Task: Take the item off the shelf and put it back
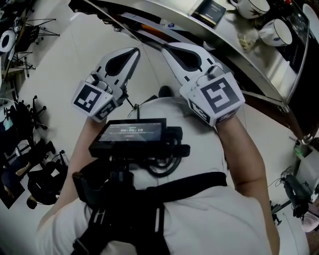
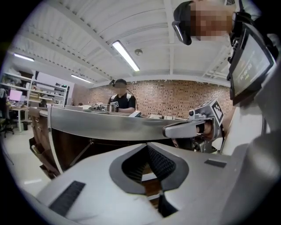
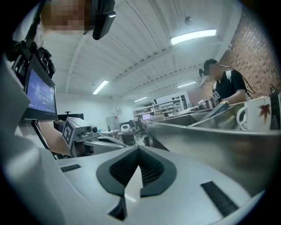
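Both grippers are held up side by side in front of a steel shelf [image 1: 259,60]. My left gripper [image 1: 134,51] is shut with nothing between its pads; in its own view the jaws [image 2: 149,147] meet below the shelf's edge [image 2: 101,125]. My right gripper [image 1: 166,48] is also shut and empty, its tip [image 3: 138,149] just short of the shelf's front [image 3: 210,140]. On the shelf stand two white mugs [image 1: 276,31] [image 1: 251,7] and a dark flat box [image 1: 212,11]. A white mug with a red leaf [image 3: 259,114] shows in the right gripper view.
A screen rig [image 1: 132,135] hangs on my chest below the grippers. Another person [image 2: 120,99] stands behind the shelf. Office chairs [image 1: 30,149] and tripods [image 1: 22,30] stand on the floor to the left. Cluttered gear [image 1: 299,184] sits at the right.
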Tool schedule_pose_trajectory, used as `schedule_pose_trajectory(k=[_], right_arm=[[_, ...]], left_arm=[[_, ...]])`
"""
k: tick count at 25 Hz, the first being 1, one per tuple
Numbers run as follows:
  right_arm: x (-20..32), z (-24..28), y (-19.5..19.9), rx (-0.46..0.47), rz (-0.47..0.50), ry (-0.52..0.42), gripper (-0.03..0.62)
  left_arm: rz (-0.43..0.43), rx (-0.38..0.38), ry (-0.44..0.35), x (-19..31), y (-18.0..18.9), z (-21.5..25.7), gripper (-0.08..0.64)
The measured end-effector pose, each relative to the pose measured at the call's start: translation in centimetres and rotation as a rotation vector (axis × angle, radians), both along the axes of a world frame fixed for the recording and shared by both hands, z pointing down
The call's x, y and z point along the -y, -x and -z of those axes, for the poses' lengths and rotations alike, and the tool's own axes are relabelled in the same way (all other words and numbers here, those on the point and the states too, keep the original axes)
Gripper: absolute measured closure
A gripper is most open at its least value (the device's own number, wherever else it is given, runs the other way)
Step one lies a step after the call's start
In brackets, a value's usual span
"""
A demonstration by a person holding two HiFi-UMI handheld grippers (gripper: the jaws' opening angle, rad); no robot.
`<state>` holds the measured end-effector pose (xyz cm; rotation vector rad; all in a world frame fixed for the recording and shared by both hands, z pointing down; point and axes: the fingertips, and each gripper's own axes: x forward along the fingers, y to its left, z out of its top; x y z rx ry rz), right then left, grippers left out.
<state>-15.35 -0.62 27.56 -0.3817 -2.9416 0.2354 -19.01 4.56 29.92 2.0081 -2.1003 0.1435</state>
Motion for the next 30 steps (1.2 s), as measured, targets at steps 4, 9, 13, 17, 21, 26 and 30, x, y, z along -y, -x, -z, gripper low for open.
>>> schedule_pose_trajectory(k=[4,9,13,17,21,26,30], right_arm=[[0.1,-0.4,-0.3,-0.015,-0.004,0.011,0.586],[0.5,-0.7,-1.0,-0.019,-0.022,-0.009,0.588],[1.0,-1.0,-1.4,-0.035,-0.04,0.0,0.588],[1.5,-1.1,-1.5,-0.031,-0.053,0.007,0.588],[1.5,-0.8,-1.2,-0.022,-0.053,0.007,0.588],[1.2,-0.7,-0.7,-0.017,-0.049,0.012,0.588],[0.9,-0.8,-0.3,-0.014,-0.043,0.015,0.588]], left_arm=[[-0.013,0.008,-0.007,0.1,-0.2,0.0,0.555],[-0.046,-0.007,0.004,1.0,-1.1,-0.2,0.555],[-0.065,0.005,-0.002,1.7,-1.4,-0.5,0.555],[-0.083,0.012,0.02,2.3,-2.0,-0.5,0.555],[-0.094,-0.003,0.022,2.6,-2.4,0.1,0.555],[-0.077,0.008,0.018,2.1,-1.5,-0.4,0.555],[-0.078,0.012,0.009,1.9,-1.3,-0.3,0.555]])
